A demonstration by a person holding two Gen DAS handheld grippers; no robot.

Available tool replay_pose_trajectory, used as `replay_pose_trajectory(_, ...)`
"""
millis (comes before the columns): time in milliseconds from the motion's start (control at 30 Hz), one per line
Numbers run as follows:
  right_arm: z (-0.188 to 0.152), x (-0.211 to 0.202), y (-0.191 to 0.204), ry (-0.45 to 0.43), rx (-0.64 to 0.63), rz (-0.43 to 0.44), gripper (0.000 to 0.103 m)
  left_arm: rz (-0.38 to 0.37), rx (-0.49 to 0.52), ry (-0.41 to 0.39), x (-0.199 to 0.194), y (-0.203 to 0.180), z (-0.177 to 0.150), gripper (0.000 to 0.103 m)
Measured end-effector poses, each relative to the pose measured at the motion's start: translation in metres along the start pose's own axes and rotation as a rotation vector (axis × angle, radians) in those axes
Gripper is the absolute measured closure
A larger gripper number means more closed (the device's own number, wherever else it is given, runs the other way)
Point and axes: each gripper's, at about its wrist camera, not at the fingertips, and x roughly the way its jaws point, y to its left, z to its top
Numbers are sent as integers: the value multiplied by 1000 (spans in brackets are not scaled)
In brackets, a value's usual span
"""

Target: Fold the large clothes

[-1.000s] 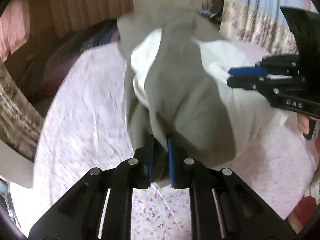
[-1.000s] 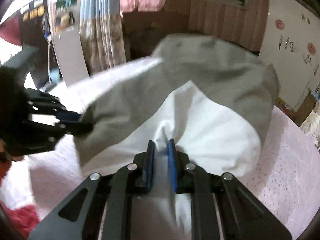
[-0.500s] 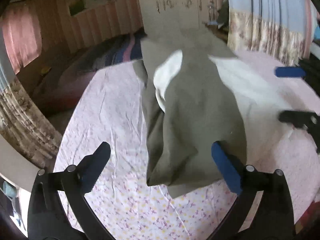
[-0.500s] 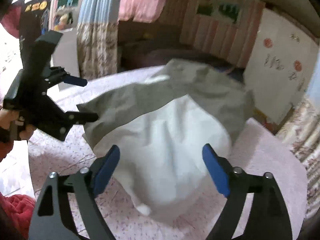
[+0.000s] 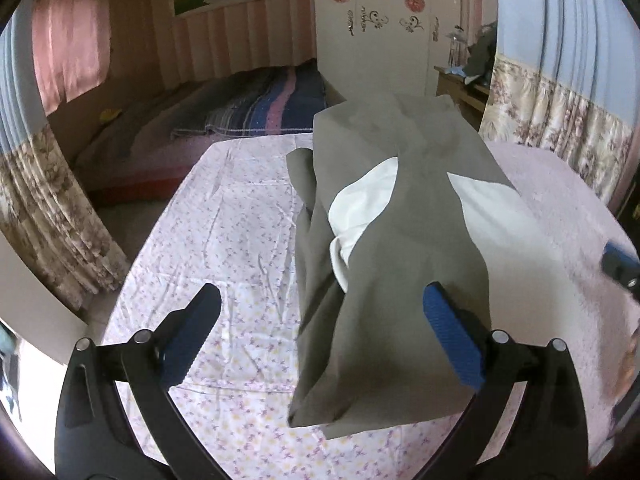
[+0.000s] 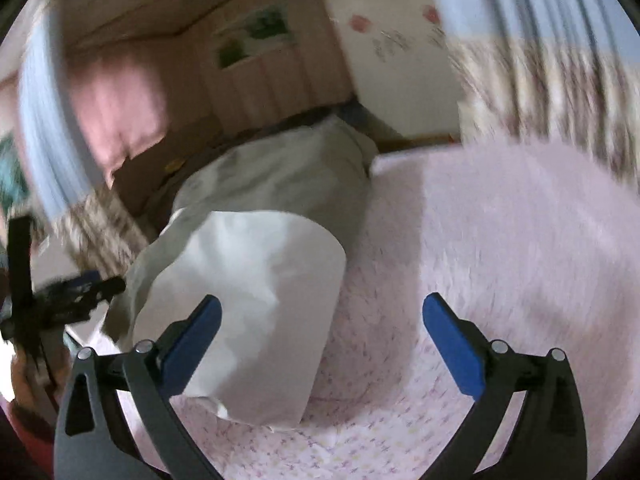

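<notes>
Left wrist: left gripper (image 5: 322, 316) jaws spread wide, nothing between pads, just opened. Garment (image 5: 384, 264) lies on bed (image 5: 224, 232), grey over white lining, dropped free. Long axis runs away from camera toward wardrobe (image 5: 372, 52); near hem square to view. Judgement: fold laid; before next fold, check edges lie aligned, smooth bunched left edge.

Right wrist: blurred. Right gripper (image 6: 322, 316) jaws just opened wide, empty. Garment (image 6: 256, 280) left of centre, white end nearest, grey end far. Judgement: re-grip at near corners, both sides level.
</notes>
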Motion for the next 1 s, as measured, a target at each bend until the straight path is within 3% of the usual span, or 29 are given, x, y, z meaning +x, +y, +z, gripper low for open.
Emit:
replay_pose_trajectory(67,-6,13,-5,29,62,19,2,-17,-20,8,3,0,-3,3)
replay_pose_trajectory(200,-14,19,-2,39,67,33,2,-54,-46,67,21,-2,-14,3)
replay_pose_trajectory(333,-19,29,11,49,37,54,2,-66,-62,104,40,-2,-26,3)
replay_pose_trajectory(533,-26,61,25,134,-36,156,2,-195,-148,175,71,12,-54,3)
replay_pose_trajectory(600,-26,67,31,151,-86,148,3,-218,-174,180,76,15,-59,3)
replay_pose_trajectory(667,-23,71,41,157,-175,139,10,-197,-156,163,75,10,-61,3)
replay_pose_trajectory(733,-21,73,48,170,-235,150,30,-152,-128,132,73,2,-62,3)
replay_pose_trajectory(800,-21,70,55,155,-297,143,39,-132,-128,126,73,-2,-60,3)
replay_pose_trajectory(933,-18,60,60,105,-371,130,51,-60,-86,97,65,-19,-53,3)
replay_pose_trajectory(1000,-16,53,57,74,-394,121,53,-31,-44,81,61,-34,-48,9)
